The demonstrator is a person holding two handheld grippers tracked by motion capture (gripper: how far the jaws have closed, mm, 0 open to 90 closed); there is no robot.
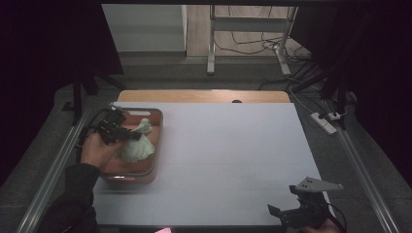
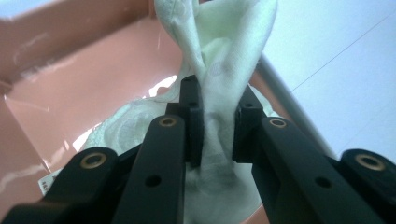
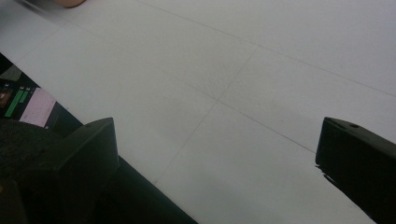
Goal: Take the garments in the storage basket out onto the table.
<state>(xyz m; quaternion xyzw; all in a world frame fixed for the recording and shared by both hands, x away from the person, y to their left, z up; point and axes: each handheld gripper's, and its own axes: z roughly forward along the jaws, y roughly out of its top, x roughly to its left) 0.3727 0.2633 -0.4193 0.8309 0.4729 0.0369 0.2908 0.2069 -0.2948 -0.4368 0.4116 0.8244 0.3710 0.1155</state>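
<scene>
My left claw (image 2: 217, 128) is pinching a bunched fold of the pale green cloth (image 2: 224, 60), its pads pressed together on the fabric, while the rest of the cloth (image 1: 137, 144) lies heaped in the pink tray (image 1: 154, 116) at the counter's (image 1: 228, 155) left side. To lift it out well, I judge I should raise straight up until the trailing end hangs free of the tray's rim, so nothing drags the tray along. The pinch sits on a narrow twist, so I would keep it firm and move smoothly. My right claw (image 1: 291, 213) waits spread wide and empty over the near right corner, ready to catch a loose edge.
</scene>
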